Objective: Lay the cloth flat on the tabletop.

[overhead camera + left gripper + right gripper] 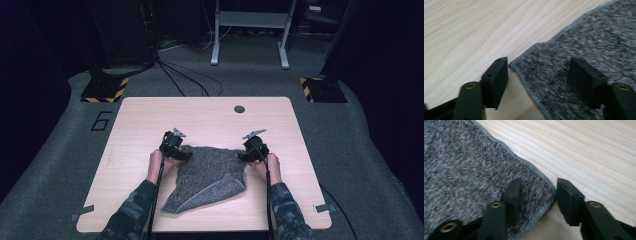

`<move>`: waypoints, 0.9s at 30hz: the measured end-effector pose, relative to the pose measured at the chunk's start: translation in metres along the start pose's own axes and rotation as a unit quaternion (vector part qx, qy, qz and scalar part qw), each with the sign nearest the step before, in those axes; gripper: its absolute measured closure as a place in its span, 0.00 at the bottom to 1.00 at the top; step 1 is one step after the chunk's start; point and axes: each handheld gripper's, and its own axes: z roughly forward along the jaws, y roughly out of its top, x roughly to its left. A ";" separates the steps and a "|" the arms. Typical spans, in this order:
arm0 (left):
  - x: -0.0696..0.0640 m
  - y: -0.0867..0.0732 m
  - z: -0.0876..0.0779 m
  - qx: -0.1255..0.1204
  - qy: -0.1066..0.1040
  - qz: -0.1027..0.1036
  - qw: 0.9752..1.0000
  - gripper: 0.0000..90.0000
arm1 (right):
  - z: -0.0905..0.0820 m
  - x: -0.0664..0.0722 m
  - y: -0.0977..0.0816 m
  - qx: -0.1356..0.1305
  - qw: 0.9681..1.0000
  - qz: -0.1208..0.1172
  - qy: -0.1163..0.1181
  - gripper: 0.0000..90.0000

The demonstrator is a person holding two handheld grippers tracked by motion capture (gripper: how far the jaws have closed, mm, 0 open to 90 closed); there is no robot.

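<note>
A grey fuzzy cloth (210,172) lies rumpled on the wooden table (200,115), its near left part folded over so a smoother underside shows. My left gripper (185,153) is at the cloth's far left corner. In the left gripper view the cloth (586,37) corner lies between the jaws of this gripper (539,63), which stand apart without pinching it. My right gripper (244,156) is at the far right corner. In the right gripper view its jaws (539,183) straddle the stitched corner of the cloth (461,165), one over the pile, one over bare wood (586,152), a gap remaining.
A dark round grommet (239,109) sits near the table's far edge. Tape strips mark the front corners (82,212) (322,207). Bare wood surrounds the cloth on all sides. On the floor beyond stand yellow-and-black striped bases (105,90) and a white frame (250,30).
</note>
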 end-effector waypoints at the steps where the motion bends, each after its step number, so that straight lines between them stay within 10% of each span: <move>1: -0.001 0.000 0.000 -0.002 -0.001 0.000 1.000 0.42 | 0.000 0.000 0.000 -0.001 1.000 -0.001 0.001 0.68; 11: -0.006 0.000 -0.003 -0.007 -0.015 0.001 1.000 0.92 | -0.001 0.008 0.000 0.000 1.000 0.005 0.007 0.94; 27: -0.015 -0.017 -0.027 -0.027 -0.059 -0.021 0.998 0.97 | -0.038 0.017 -0.011 -0.047 0.998 0.016 0.032 0.96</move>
